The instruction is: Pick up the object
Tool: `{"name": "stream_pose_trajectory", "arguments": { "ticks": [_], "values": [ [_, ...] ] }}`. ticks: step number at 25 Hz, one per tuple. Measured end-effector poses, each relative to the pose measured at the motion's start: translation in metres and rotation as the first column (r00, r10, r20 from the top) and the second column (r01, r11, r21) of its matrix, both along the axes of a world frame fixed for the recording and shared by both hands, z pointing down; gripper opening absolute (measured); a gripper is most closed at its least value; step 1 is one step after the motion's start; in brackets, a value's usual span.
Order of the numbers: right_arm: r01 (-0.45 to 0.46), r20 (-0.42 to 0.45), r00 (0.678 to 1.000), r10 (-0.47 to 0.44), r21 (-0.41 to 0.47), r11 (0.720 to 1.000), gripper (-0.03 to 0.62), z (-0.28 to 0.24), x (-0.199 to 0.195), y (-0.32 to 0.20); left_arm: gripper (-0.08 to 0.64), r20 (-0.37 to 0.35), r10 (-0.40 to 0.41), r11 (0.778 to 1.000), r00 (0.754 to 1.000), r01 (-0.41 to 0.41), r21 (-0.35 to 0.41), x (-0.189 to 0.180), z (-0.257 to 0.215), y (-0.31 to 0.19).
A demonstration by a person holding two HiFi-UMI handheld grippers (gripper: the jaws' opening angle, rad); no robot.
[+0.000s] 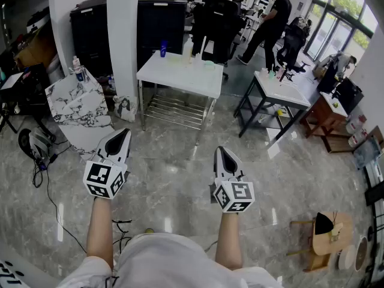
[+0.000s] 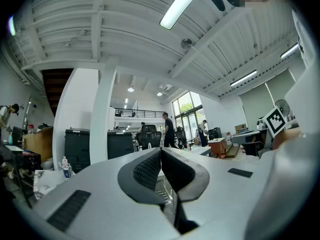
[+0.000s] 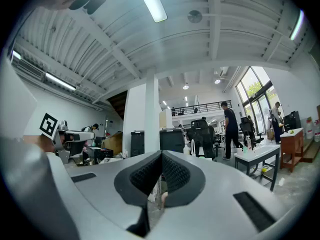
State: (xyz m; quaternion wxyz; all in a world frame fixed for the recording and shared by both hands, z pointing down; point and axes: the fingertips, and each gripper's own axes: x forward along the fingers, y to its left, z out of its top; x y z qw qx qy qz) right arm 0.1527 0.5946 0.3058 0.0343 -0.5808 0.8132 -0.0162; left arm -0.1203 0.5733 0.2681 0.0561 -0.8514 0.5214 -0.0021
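Note:
Both grippers hang over the grey marble floor, pointing at a white table (image 1: 180, 77) a few steps ahead. A blue bottle (image 1: 163, 47) and pale bottles (image 1: 189, 48) stand on the table, too small to tell apart further. My left gripper (image 1: 125, 132) is shut with nothing between its jaws; in its own view (image 2: 160, 153) the ridged pads meet. My right gripper (image 1: 219, 150) is also shut and empty, its pads pressed together (image 3: 161, 156). Neither gripper is near any object.
A white pillar (image 1: 123, 35) and black cabinets (image 1: 159, 23) stand behind the table. A marble-topped round table (image 1: 78, 104) is on the left, a dark-legged table (image 1: 279, 89) on the right, a wooden stool (image 1: 327, 233) at lower right. A person (image 1: 273, 17) stands far back. Cables (image 1: 51, 197) lie on the floor at left.

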Motion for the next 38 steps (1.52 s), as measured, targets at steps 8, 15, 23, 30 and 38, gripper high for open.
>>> {"name": "stream_pose_trajectory", "arguments": {
  "ticks": [8,15,23,30,38],
  "values": [
    [-0.008,-0.016,1.0,0.008,0.002,1.0,0.005,-0.001,0.002,0.002,0.018,-0.011,0.009,1.0,1.0,-0.009,-0.006,0.006,0.0,0.001],
    [-0.006,0.011,1.0,0.006,0.008,1.0,0.006,-0.003,0.002,0.006,0.02,-0.012,0.009,1.0,1.0,-0.01,-0.014,0.005,0.002,0.001],
    [0.003,0.008,1.0,-0.003,0.003,1.0,0.006,-0.001,-0.003,0.012,0.023,-0.024,0.026,0.999,0.999,-0.027,-0.036,0.006,0.011,0.008],
    [0.019,-0.017,1.0,-0.019,-0.005,1.0,0.006,0.004,-0.015,0.013,0.092,-0.042,0.025,0.998,0.999,-0.027,-0.048,-0.002,0.016,0.007],
    [0.017,-0.014,1.0,-0.018,-0.019,1.0,0.006,0.009,-0.043,0.002,0.092,-0.047,0.025,0.998,0.999,-0.028,-0.063,-0.033,0.022,-0.007]
  ]
}}
